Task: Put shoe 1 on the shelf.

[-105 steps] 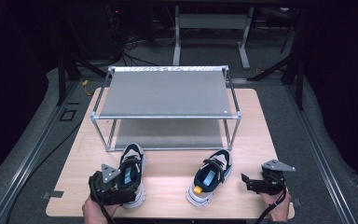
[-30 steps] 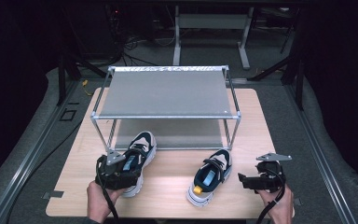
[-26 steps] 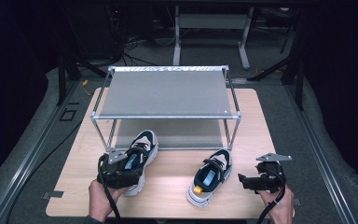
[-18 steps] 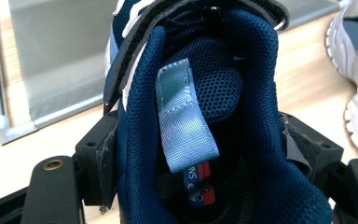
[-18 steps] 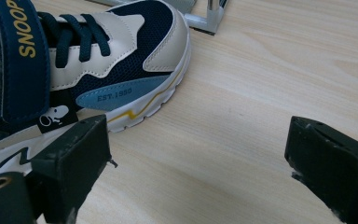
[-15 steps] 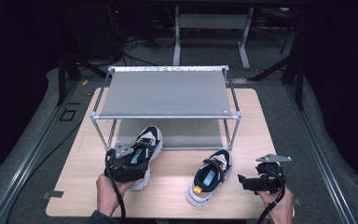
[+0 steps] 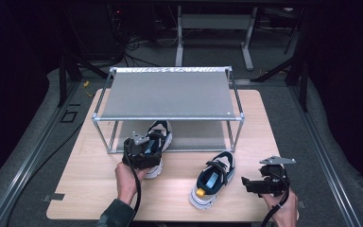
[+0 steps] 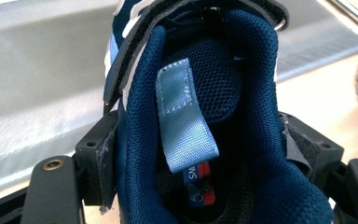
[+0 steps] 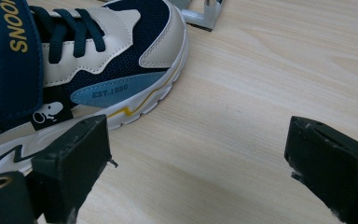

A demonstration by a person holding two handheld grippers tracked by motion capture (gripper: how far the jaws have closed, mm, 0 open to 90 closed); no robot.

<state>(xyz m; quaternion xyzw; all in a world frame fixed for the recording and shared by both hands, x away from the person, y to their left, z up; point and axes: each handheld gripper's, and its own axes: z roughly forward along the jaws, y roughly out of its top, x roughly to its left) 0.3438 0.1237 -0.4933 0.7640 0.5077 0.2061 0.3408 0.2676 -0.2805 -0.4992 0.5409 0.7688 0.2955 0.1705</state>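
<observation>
Dark room, grey floor (image 7: 38, 156), cables (image 7: 142, 45) behind. Wooden table (image 7: 90, 189) on it, bearing metal rack (image 7: 170, 94); grey stand (image 7: 212, 23) beyond.

Two shoes, one (image 7: 159, 137) with its toe under the rack (image 7: 170, 94) and one (image 7: 212, 179) in front of it, one rack, two hand-held grippers.

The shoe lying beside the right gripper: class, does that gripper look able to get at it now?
Probably yes: the right gripper is open, the shoe lies just beside it, and bare table lies between.
</observation>
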